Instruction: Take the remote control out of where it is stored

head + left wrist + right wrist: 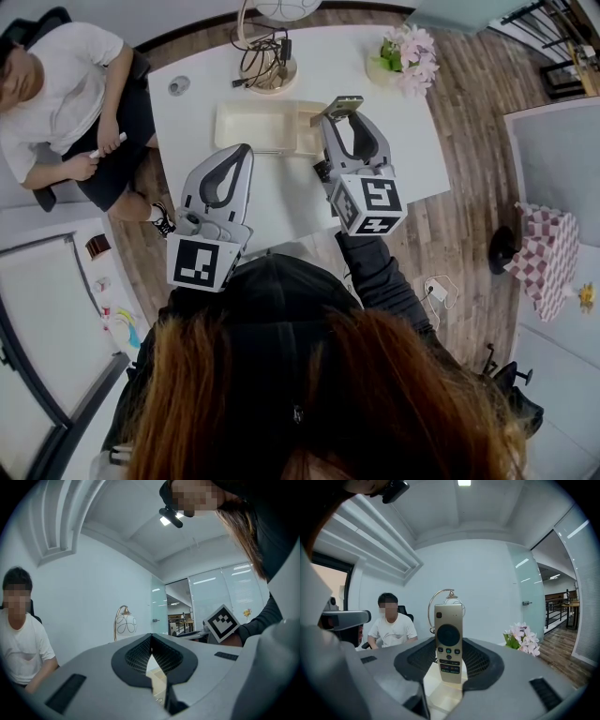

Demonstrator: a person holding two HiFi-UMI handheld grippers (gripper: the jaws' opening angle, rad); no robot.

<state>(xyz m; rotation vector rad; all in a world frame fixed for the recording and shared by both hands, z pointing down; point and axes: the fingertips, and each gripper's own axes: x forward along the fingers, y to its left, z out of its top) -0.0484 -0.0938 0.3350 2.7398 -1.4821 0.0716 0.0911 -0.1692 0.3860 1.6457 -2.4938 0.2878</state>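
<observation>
Remote control [448, 641] stands upright between the two pads of my right claw [345, 120]. The claw pinches its lower part from both sides, and the button face is turned toward the claw's camera. Its gold body rises above the claw's tips, with the round pad near the top and the small coloured buttons lower down.

Directly below and behind it lies the cream storage box [258, 127], open on the white counter [281, 202]. In the head view the remote shows over the box's right end, and I cannot tell whether its lower end is clear of the box.

My left claw [151, 635] is level beside the right one, nearer the counter's left half. Its tips are pressed together with nothing between them.

Past the box, a lamp with a curved gold arm [267, 56] stands at the counter's far edge. A bunch of pale pink flowers [408, 52] sits at the far right corner. A person in a white shirt [66, 94] sits beyond the counter's left side.
</observation>
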